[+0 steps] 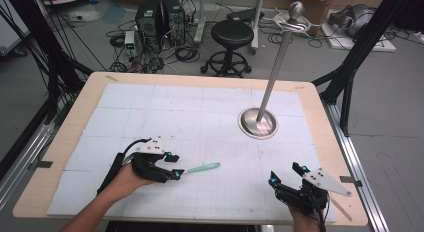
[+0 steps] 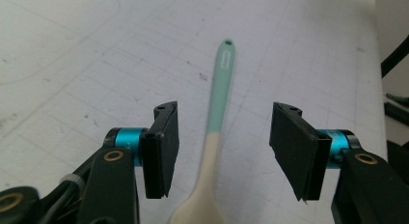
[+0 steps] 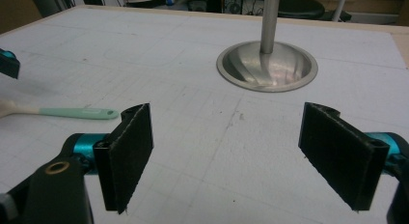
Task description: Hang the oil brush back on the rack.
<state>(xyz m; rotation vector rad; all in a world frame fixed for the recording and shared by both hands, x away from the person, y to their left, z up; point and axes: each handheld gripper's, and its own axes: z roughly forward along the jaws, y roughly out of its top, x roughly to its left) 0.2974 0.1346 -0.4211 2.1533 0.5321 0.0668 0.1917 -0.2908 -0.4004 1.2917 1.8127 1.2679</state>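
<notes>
A spoon with a mint-green handle and a cream bowl (image 1: 202,167) lies flat on the white gridded mat (image 1: 200,107). My left gripper (image 1: 176,165) sits low at the spoon's bowl end. In the left gripper view the spoon (image 2: 219,103) runs up between the two pads (image 2: 164,147), with a gap on each side, so the gripper (image 2: 224,137) is open around it. My right gripper (image 1: 286,173) rests near the front right of the mat. It is open (image 3: 226,151) with nothing between its pads, and the spoon (image 3: 72,113) lies off to its left.
A metal stand with a round dished base (image 1: 258,123) and a tall slanting pole topped by a ball stands on the right half of the mat; its base (image 3: 266,64) lies ahead of my right gripper. The table's wooden rim (image 1: 70,122) frames the mat. A black stool (image 1: 232,34) stands beyond.
</notes>
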